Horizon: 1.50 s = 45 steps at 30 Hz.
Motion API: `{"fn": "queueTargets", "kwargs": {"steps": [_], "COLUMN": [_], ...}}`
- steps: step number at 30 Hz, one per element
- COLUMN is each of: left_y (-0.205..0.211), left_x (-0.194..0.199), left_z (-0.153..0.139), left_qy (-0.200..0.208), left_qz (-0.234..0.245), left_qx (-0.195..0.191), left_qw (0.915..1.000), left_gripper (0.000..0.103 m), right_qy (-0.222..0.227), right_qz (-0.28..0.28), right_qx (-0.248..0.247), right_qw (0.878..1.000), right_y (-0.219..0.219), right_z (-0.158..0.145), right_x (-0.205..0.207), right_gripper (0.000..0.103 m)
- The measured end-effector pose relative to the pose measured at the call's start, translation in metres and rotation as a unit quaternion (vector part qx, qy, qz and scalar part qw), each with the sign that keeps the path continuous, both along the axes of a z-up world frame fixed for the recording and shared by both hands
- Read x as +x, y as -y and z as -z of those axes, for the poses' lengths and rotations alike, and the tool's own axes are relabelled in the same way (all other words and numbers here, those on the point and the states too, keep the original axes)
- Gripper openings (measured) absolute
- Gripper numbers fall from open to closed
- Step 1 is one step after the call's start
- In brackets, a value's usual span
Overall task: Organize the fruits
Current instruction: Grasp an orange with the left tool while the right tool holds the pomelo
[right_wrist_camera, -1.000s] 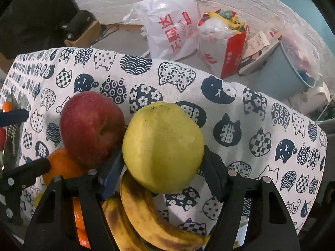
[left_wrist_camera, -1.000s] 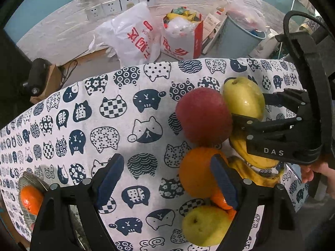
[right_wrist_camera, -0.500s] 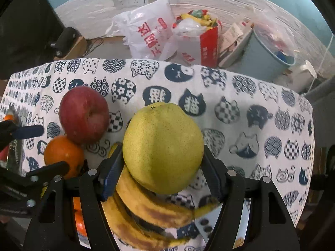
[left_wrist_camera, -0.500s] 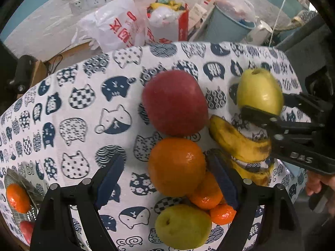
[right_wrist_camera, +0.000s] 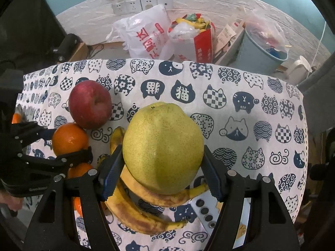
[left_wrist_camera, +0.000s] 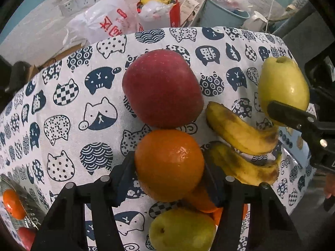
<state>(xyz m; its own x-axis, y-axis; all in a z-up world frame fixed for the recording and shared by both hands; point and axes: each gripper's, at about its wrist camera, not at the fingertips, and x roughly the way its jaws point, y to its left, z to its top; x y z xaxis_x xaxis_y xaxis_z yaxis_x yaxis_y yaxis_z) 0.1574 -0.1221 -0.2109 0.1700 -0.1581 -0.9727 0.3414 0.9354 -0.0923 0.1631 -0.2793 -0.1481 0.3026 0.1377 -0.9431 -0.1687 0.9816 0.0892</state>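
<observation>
The left gripper [left_wrist_camera: 169,165] has its fingers [left_wrist_camera: 123,179] closed on an orange [left_wrist_camera: 169,164], one blue pad pressed to each side of the fruit. Just beyond the orange, and touching it, a red apple [left_wrist_camera: 162,89] sits on the table [left_wrist_camera: 69,96], which is covered by a white cloth printed with navy cat heads. Below the orange lie a green pear [left_wrist_camera: 181,230] and some smaller orange fruits [left_wrist_camera: 201,198], partly hidden by the gripper. To the right, two spotted bananas [left_wrist_camera: 240,131] lie on the cloth. The right gripper [right_wrist_camera: 162,167] grips a large yellow-green pear [right_wrist_camera: 163,148] between its fingers [right_wrist_camera: 111,173], held above the bananas [right_wrist_camera: 144,213] in the right wrist view. In that view a grey remote control [right_wrist_camera: 205,211] lies on the cloth beside the bananas. At the far left edge of the left wrist view, a wire basket [left_wrist_camera: 31,200] holds a small orange [left_wrist_camera: 13,204] and something red. Beyond the table, a white plastic bag [right_wrist_camera: 144,33], a red paper bag [right_wrist_camera: 199,41] and a blue bin [right_wrist_camera: 261,56] stand on the floor against a wall with power sockets [right_wrist_camera: 142,4].
</observation>
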Motion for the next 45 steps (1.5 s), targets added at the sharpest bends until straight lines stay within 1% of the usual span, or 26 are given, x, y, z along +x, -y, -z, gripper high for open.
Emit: {"fn": "queueTargets", "kwargs": {"steps": [6,11,15,23,27,37,45], "left_y": [-0.004,-0.009,-0.012,-0.020,-0.031,-0.059,-0.083], "left_x": [-0.008,-0.016,-0.019,-0.035,-0.043,-0.063,-0.079], "left_z": [-0.008,-0.024,-0.035,-0.068,-0.085,-0.116,-0.135], "left_qy": [0.017,0.028,0.044,0.078,0.090,0.122,0.133], "left_qz": [-0.003,-0.012,-0.009,-0.011,-0.019,-0.037,-0.054], "left_qx": [0.006,0.001,0.001,-0.004,-0.015,-0.016,-0.030], "left_qw": [0.9998,0.9995,0.9990,0.9969,0.9957,0.9917,0.9891], "left_gripper": [0.059,0.059,0.059,0.059,0.059,0.059,0.059], "right_qy": [0.009,0.017,0.025,0.046,0.061,0.091,0.110], "right_qz": [-0.004,-0.006,-0.009,-0.023,-0.032,-0.055,-0.082], "right_qx": [0.001,0.003,0.004,0.011,0.017,0.028,0.041], "right_qw": [1.000,1.000,1.000,0.999,0.998,0.994,0.990], "right_y": [-0.004,-0.006,-0.011,-0.023,-0.031,-0.054,-0.083], "right_z": [-0.008,-0.015,-0.023,-0.043,-0.056,-0.088,-0.109], "right_x": [-0.004,-0.006,-0.008,-0.019,-0.024,-0.037,-0.047], "right_gripper": [0.071,0.071,0.071,0.071,0.071,0.071,0.071]}}
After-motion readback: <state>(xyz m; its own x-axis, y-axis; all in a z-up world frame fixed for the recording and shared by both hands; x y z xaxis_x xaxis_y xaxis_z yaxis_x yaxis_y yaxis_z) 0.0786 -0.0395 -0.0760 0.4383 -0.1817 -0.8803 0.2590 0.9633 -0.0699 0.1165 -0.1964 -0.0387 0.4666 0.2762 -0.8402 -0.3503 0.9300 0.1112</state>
